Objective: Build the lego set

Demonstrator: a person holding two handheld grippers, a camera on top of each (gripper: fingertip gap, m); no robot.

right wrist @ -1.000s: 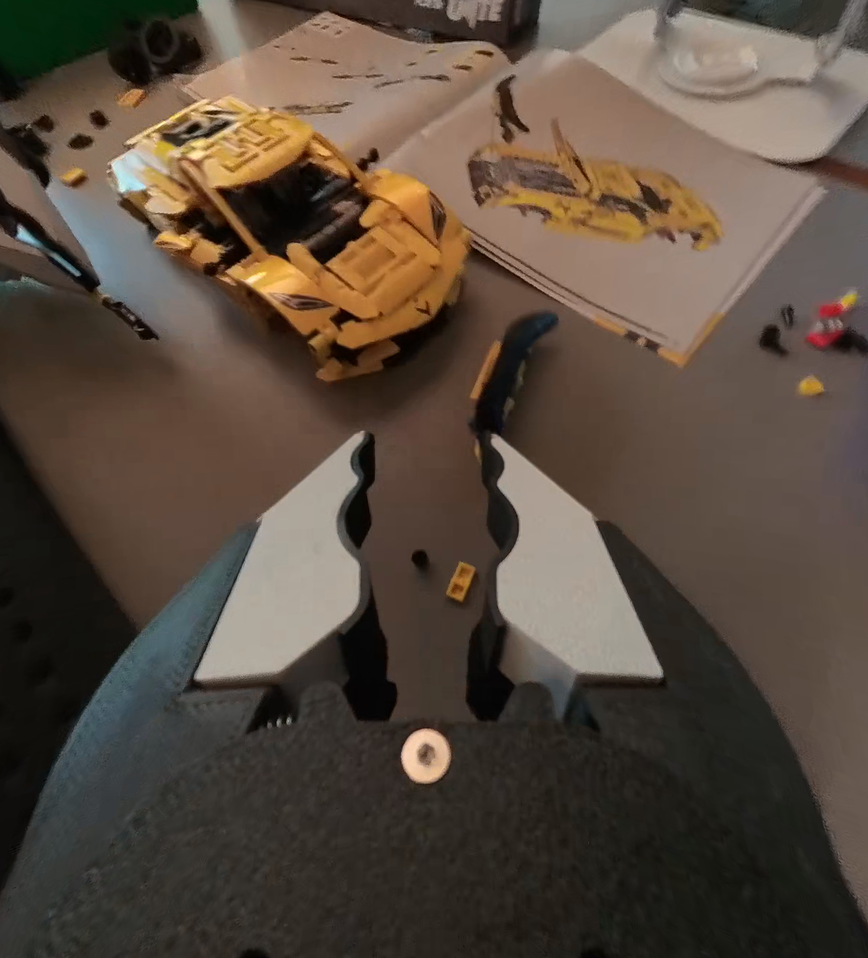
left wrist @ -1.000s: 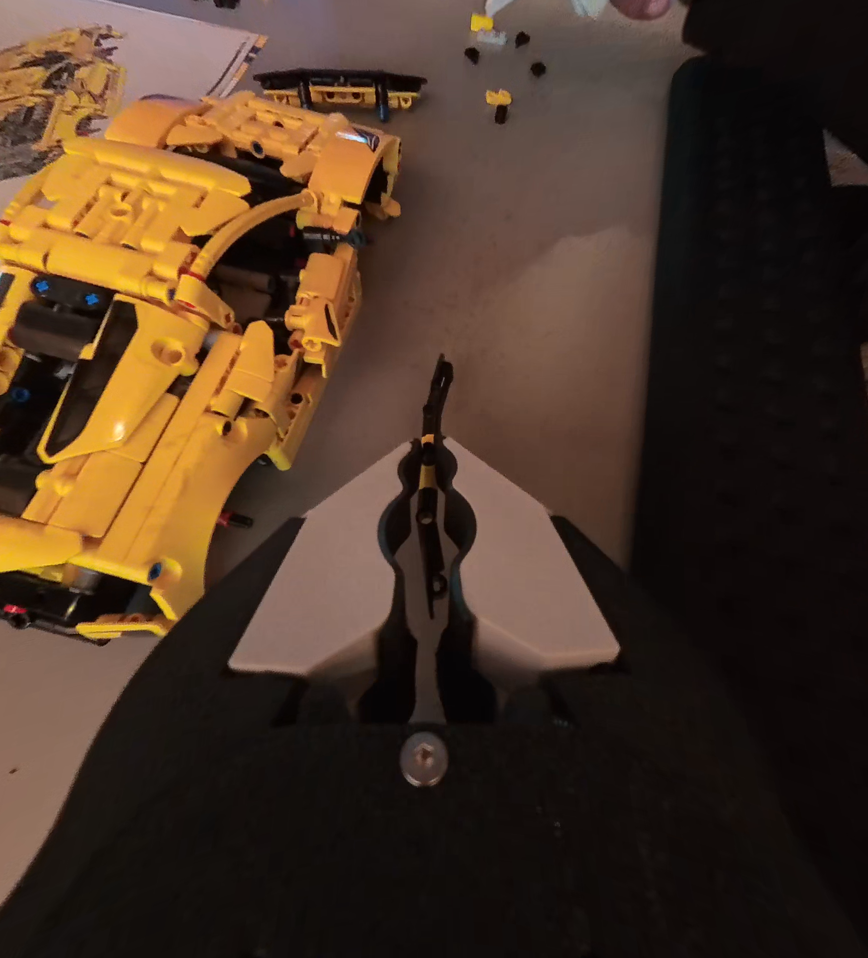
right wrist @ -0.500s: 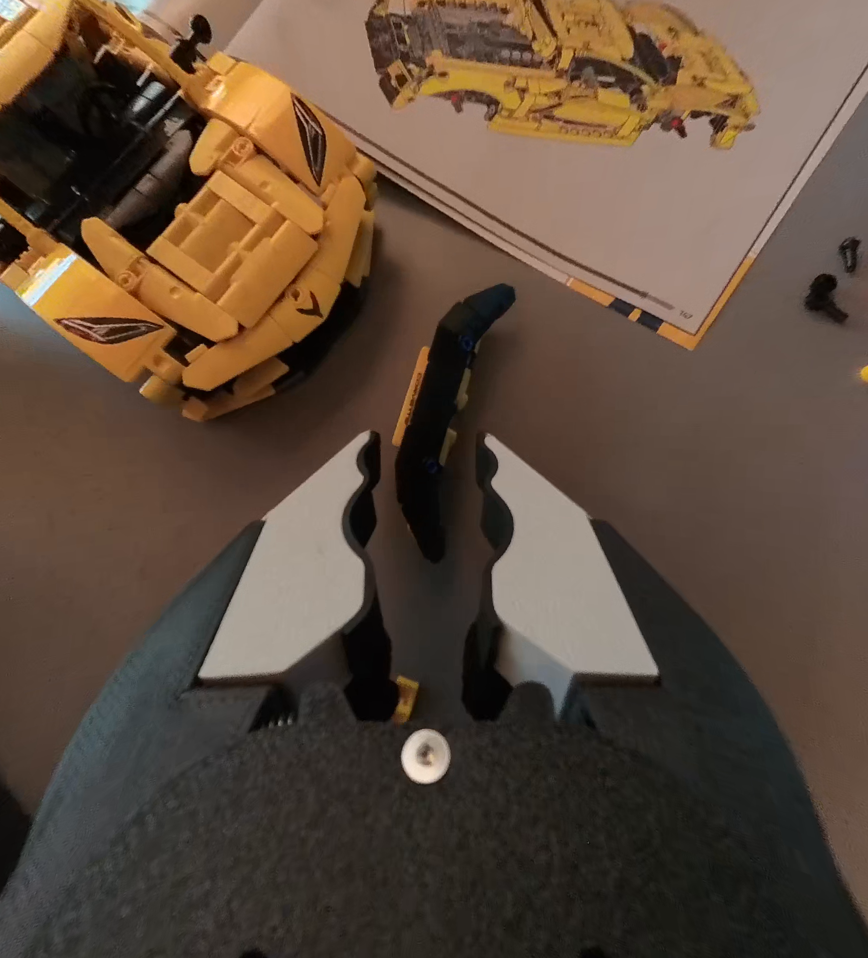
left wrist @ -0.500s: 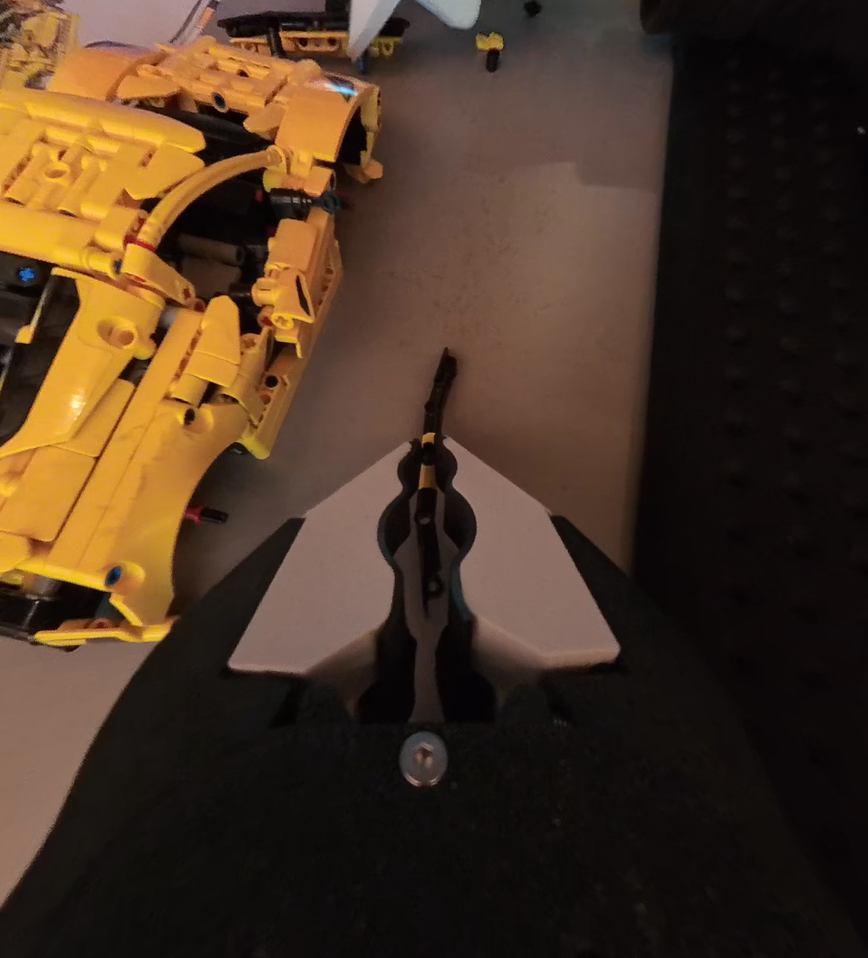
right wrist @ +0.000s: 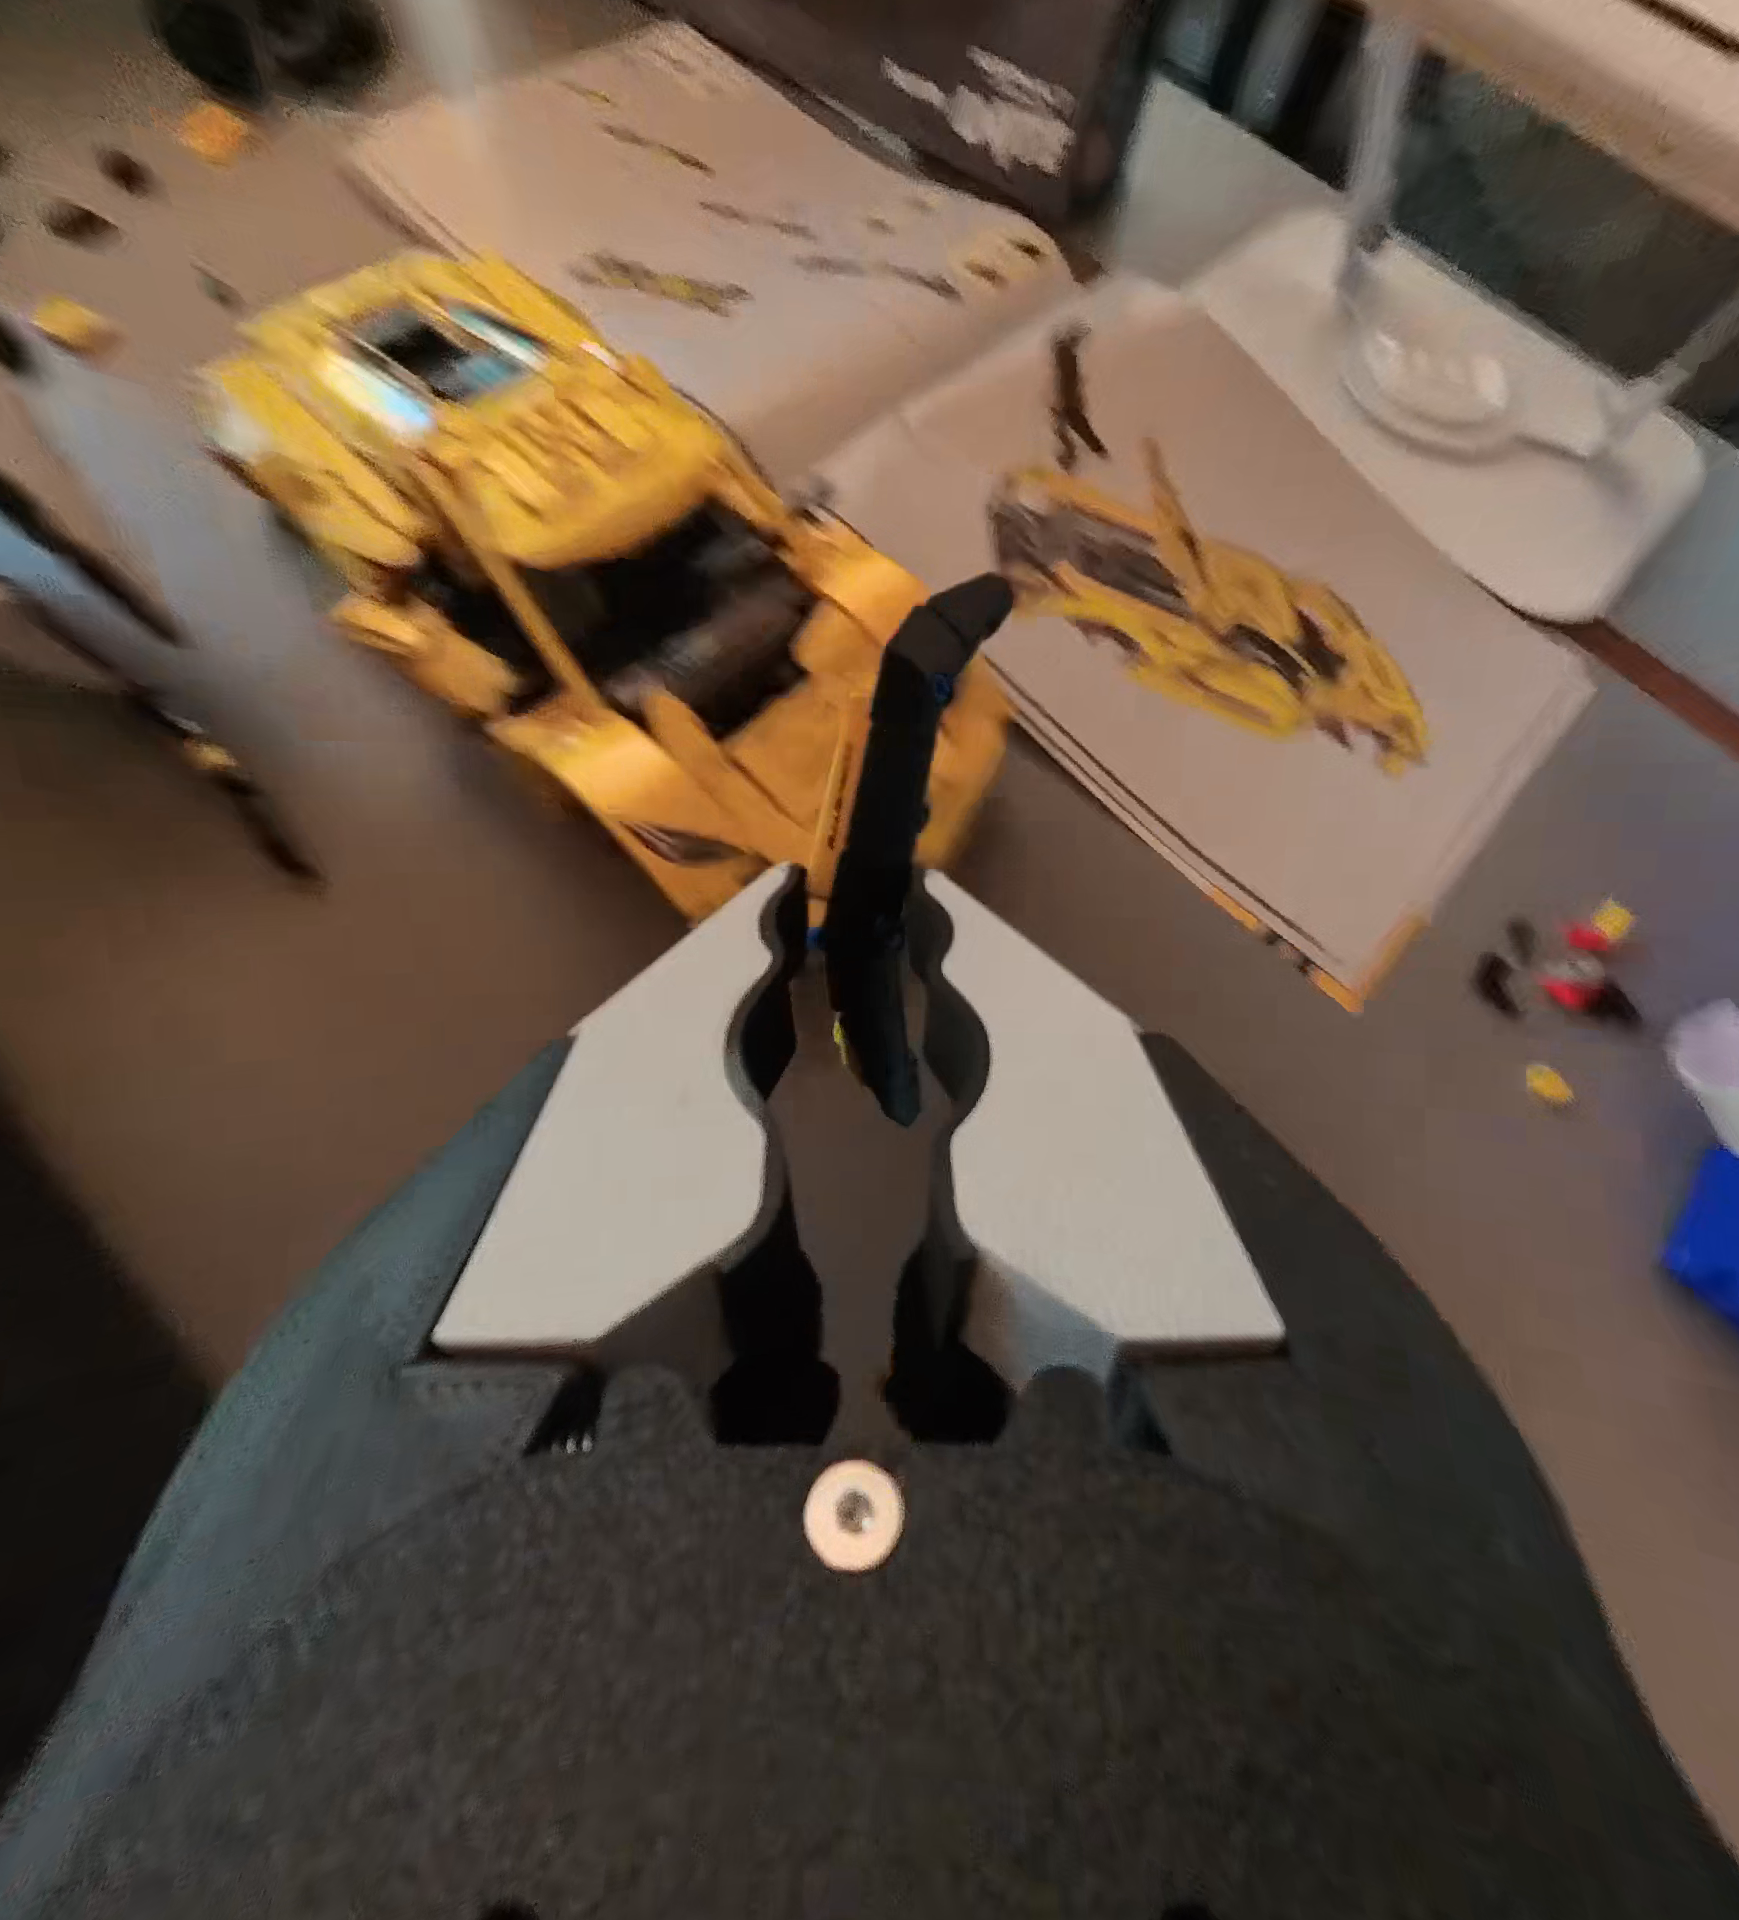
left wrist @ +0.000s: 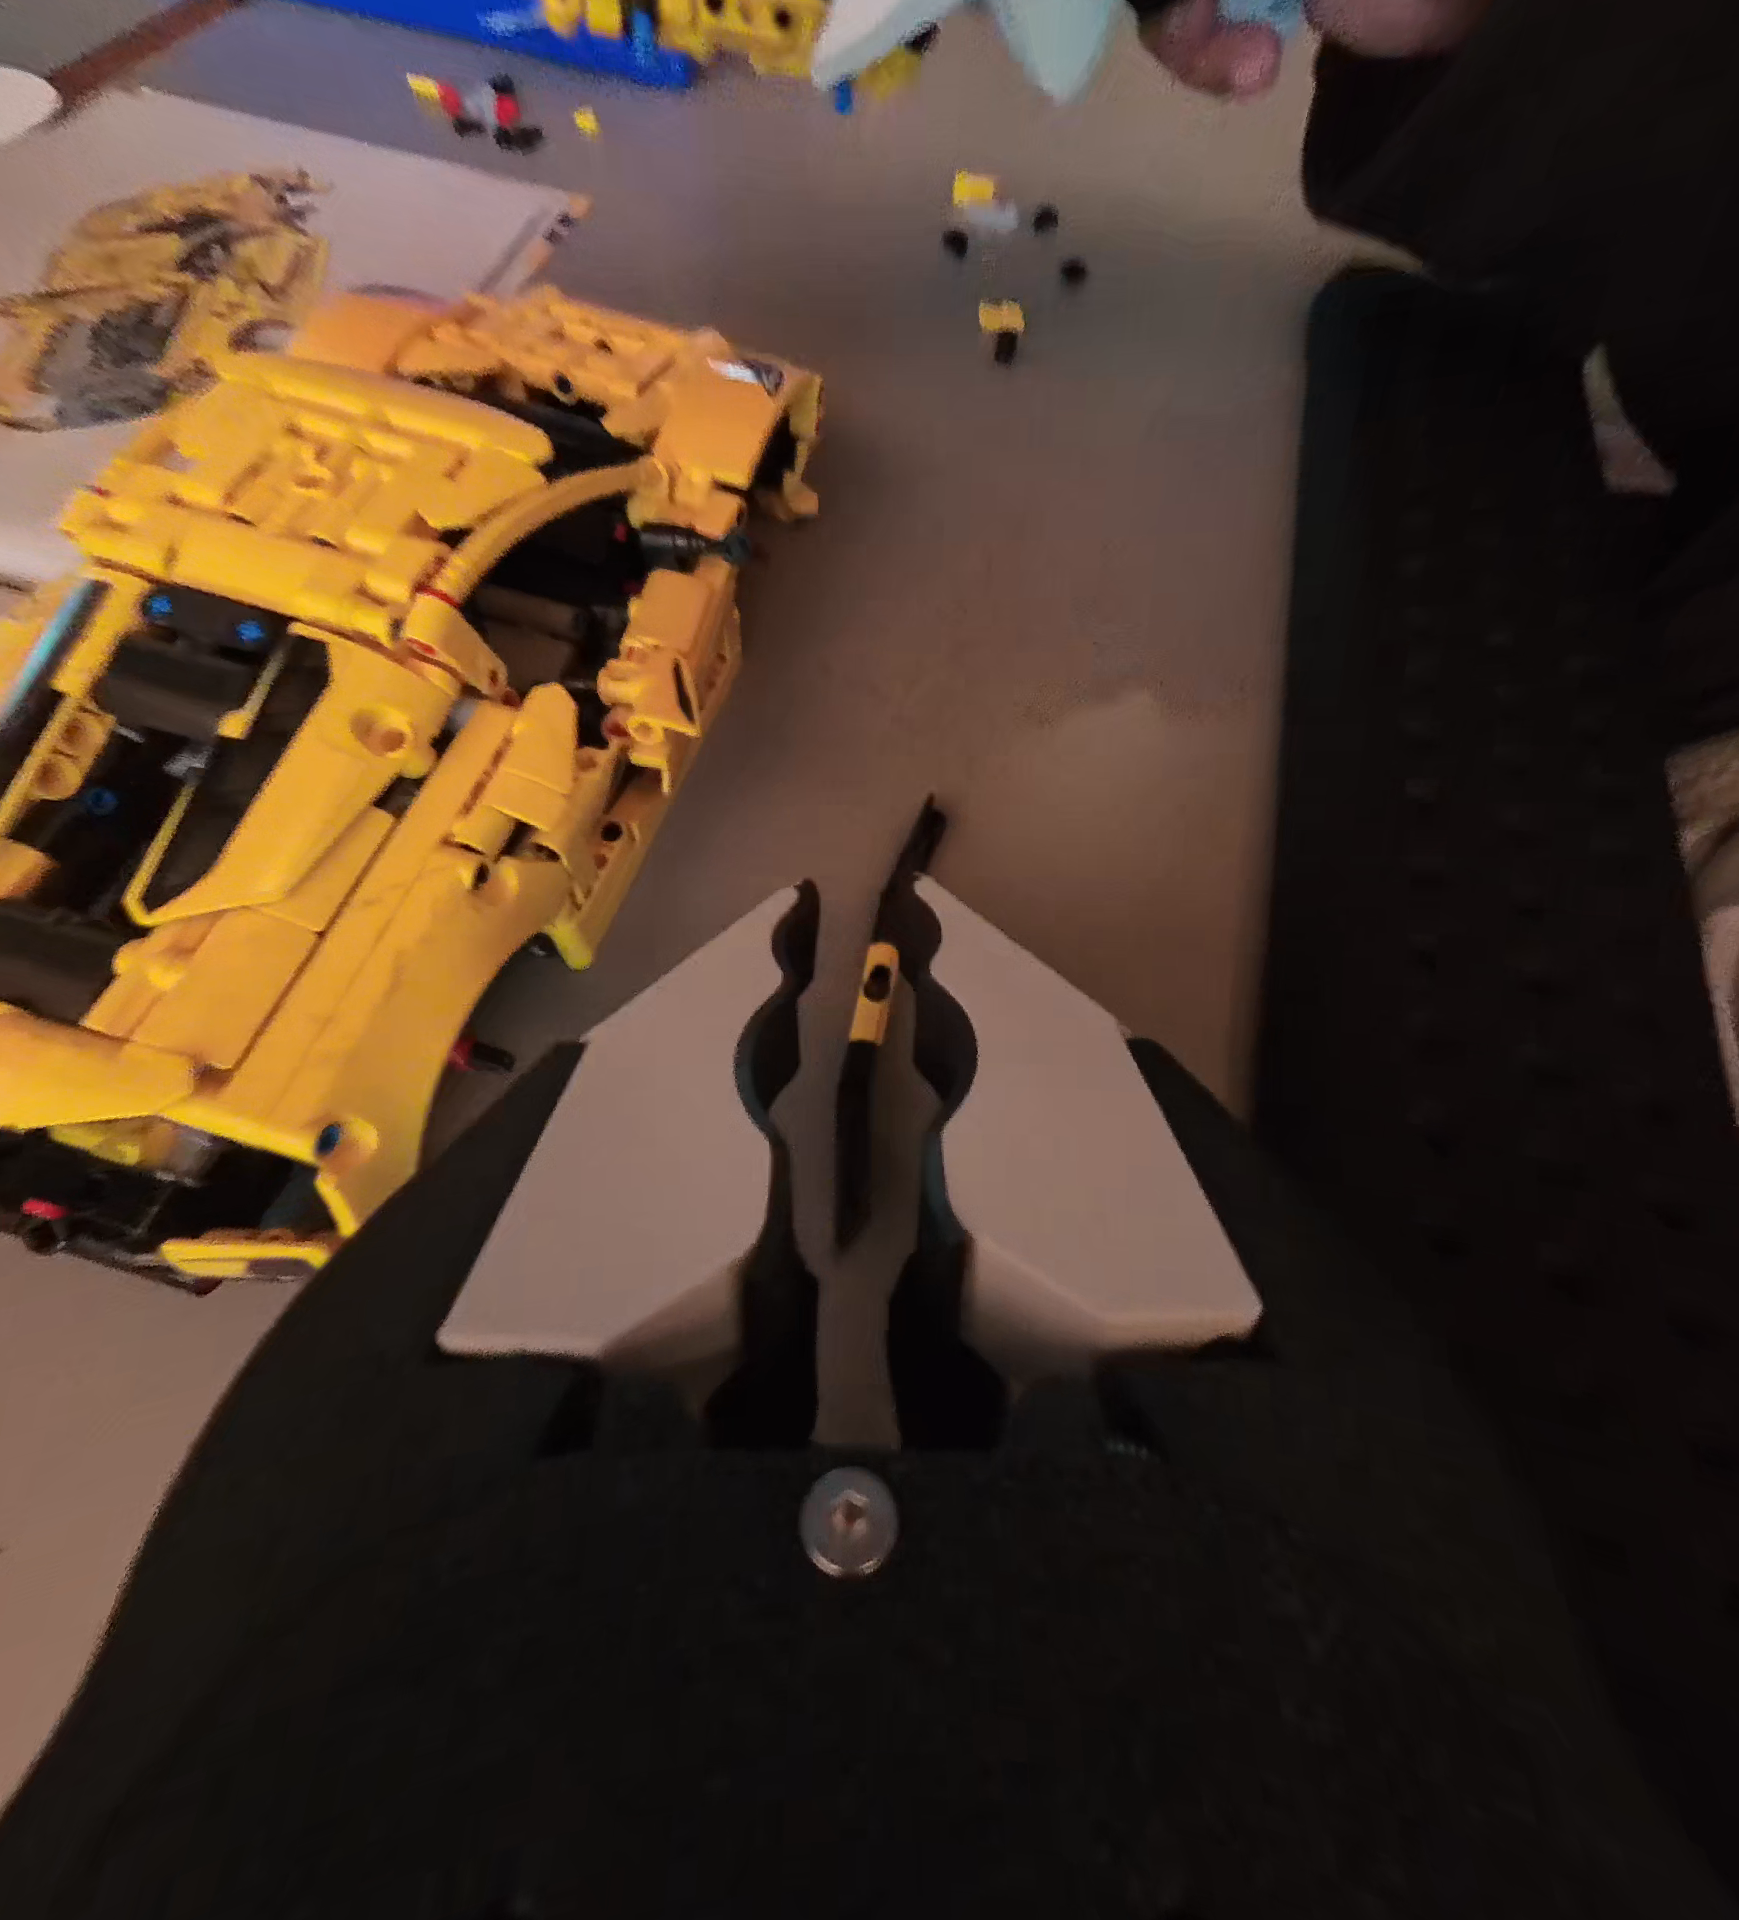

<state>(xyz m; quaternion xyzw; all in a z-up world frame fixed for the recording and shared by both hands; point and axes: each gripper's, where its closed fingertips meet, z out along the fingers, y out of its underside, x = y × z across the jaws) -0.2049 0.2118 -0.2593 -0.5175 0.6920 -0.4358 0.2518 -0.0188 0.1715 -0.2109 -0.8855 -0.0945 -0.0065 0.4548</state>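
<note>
**Car body mostly built; two loose pieces in hand, not yet fitted**

Nearest, the left gripper has its jaws parted by a narrow gap. A thin black strip with a yellow band stands between them, lying against the right-hand jaw; the other jaw seems clear of it, so I cannot tell whether it is truly pinched. The right gripper is nearly closed on a black curved piece, which rises out past the jaw tips and appears lifted off the table.

Beyond and to the left of the left jaws sits the yellow car. Its roof, bonnet and side panels are on, but the dark interior shows through open gaps, and the side nearest the jaws looks unfinished. In the blurred right view the car stands just past the jaw tips, behind the held piece.

Farther out, the open booklet and small loose parts lie scattered. I judge the build well advanced, with both held pieces and those bits left to attach.
</note>
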